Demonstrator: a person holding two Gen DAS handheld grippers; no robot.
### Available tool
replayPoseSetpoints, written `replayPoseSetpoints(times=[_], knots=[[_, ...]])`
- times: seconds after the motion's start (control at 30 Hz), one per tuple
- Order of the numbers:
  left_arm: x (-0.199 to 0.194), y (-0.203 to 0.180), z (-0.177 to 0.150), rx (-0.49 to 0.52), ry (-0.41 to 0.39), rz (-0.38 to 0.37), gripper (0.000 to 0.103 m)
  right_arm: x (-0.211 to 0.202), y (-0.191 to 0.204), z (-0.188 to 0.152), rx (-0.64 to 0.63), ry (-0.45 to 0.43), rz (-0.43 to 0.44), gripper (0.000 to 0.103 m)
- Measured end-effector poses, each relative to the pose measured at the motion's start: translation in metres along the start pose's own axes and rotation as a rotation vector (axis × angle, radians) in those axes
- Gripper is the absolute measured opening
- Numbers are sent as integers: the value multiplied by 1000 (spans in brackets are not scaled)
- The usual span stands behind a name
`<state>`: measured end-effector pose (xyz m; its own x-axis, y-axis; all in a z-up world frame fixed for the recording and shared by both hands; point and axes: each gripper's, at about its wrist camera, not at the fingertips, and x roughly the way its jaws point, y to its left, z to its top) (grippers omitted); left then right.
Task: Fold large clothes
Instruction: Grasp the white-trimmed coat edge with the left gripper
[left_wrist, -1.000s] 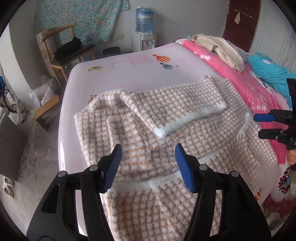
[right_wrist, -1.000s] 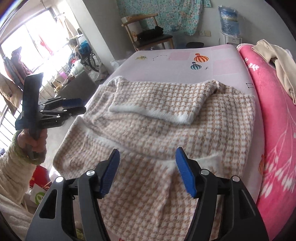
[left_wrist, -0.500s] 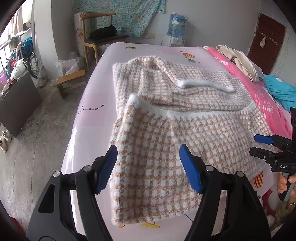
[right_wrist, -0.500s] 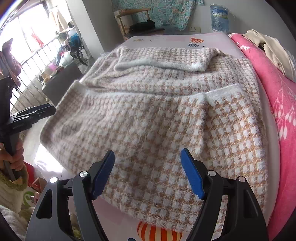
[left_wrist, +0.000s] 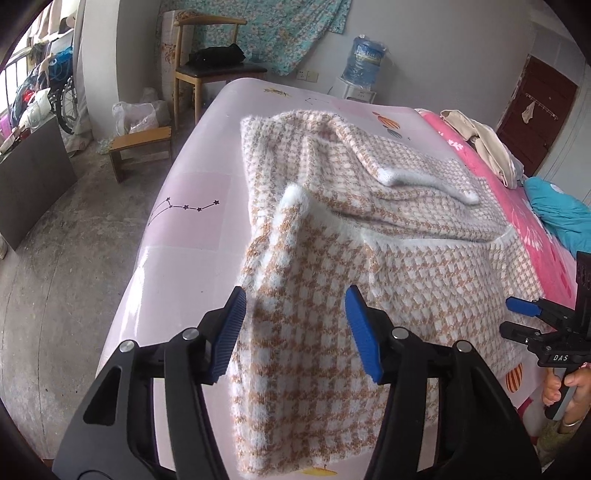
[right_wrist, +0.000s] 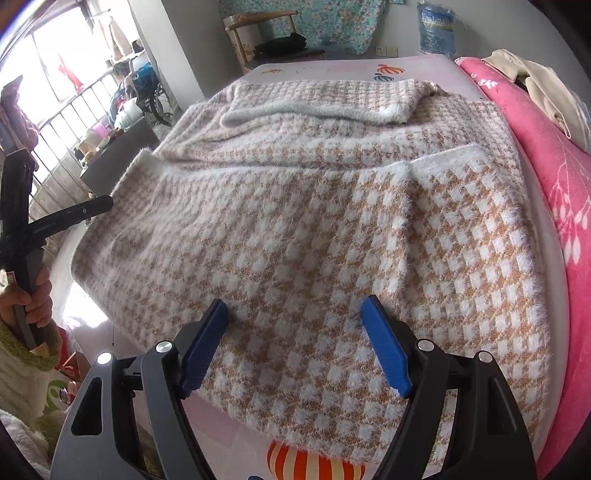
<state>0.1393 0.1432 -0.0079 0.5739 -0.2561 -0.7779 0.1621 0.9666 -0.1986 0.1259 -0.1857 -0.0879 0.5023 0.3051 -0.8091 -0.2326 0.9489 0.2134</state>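
A large orange-and-white houndstooth knit garment (left_wrist: 369, 229) lies spread on the pale pink bed (left_wrist: 192, 221), with a sleeve folded across its far part. It also fills the right wrist view (right_wrist: 325, 206). My left gripper (left_wrist: 295, 325) is open and empty, just above the garment's near left edge. My right gripper (right_wrist: 295, 332) is open and empty, low over the near hem. The right gripper also shows at the right of the left wrist view (left_wrist: 517, 317). The left gripper's body shows at the left of the right wrist view, its fingertips hidden.
A pink blanket (right_wrist: 554, 177) with beige clothes (left_wrist: 487, 147) lies along the bed's right side. A wooden chair (left_wrist: 207, 74), a small stool (left_wrist: 140, 147) and a water dispenser (left_wrist: 365, 59) stand beyond the bed. Bare concrete floor (left_wrist: 66, 258) lies to the left.
Both grippers have drawn back and dropped lower toward the garment's near hem. The left one has shifted left over the garment's left edge. Both have stayed open.
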Motion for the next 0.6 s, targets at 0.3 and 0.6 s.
replayPoseSetpoints(times=[0.3, 0.6], knots=[[15, 2, 10, 4, 28, -114, 50, 3, 3, 2, -5, 8, -10, 75], [21, -9, 11, 54, 49, -198, 50, 4, 4, 3, -12, 13, -14, 75]])
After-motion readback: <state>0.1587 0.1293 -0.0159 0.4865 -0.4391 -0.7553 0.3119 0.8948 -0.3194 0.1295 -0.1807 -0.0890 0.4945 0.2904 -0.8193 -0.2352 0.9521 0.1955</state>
